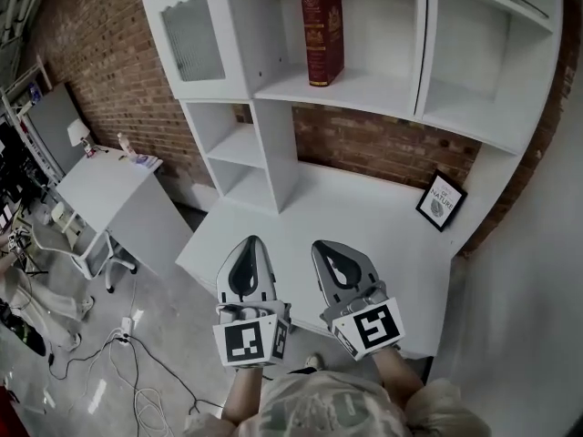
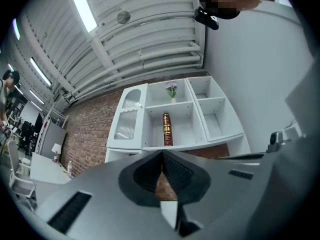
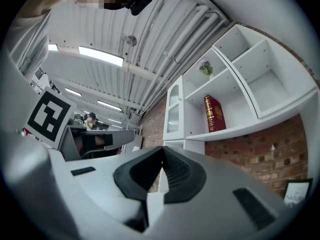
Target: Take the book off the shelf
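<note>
A dark red book with gold lettering (image 1: 322, 33) stands upright on the middle shelf of a white shelf unit (image 1: 383, 89); it also shows in the left gripper view (image 2: 167, 129) and the right gripper view (image 3: 214, 113). My left gripper (image 1: 254, 241) and right gripper (image 1: 326, 244) hover side by side over the white desk's front part, well below and short of the book. Both are shut with nothing between their jaws. The tips meet in each gripper view, left gripper (image 2: 162, 154), right gripper (image 3: 162, 149).
A small framed picture (image 1: 441, 200) leans at the desk's back right. A glass-fronted cabinet door (image 1: 189, 31) is left of the book. A lower white table (image 1: 105, 186), a chair (image 1: 96, 253) and floor cables (image 1: 118, 353) lie to the left. The brick wall (image 1: 383, 148) backs the desk.
</note>
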The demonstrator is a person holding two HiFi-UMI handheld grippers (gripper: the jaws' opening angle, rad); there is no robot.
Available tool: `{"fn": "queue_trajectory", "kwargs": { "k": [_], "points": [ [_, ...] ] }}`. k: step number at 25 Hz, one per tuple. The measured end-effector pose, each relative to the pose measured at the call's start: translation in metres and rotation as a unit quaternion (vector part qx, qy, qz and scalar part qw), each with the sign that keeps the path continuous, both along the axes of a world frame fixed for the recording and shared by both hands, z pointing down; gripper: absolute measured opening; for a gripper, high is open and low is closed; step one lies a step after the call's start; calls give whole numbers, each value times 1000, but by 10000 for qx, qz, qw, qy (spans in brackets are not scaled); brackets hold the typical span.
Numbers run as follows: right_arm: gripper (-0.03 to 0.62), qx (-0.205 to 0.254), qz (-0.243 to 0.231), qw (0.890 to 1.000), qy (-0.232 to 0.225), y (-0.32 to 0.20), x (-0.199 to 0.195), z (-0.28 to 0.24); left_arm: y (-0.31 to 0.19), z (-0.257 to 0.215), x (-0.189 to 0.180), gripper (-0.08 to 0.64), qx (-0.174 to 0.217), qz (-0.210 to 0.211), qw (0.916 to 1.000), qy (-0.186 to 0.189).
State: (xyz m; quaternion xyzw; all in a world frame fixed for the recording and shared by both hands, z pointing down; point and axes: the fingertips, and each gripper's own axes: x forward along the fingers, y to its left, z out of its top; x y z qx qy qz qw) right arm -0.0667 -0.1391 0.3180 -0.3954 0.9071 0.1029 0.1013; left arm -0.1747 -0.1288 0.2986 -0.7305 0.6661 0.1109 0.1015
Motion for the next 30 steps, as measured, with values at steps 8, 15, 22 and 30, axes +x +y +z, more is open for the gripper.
{"fn": "queue_trajectory", "kwargs": {
  "k": [8,15,22,30],
  "points": [
    [14,-113,318,9994,47,-69,-23,-2,-78,2,-25,14,-63,283,9993,218],
    [14,-103,500,9987,72,-104,-13,-8,-110,-2,-12,14,-32,410,9986,322],
    [14,-50,448,9989,132,-128,-9,-8,-123,3,-7,14,-108,269,9990,353],
    [14,-136,319,9993,112,-145,-9,-6,-134,5,3,14,-123,261,9990,332]
  ]
}}
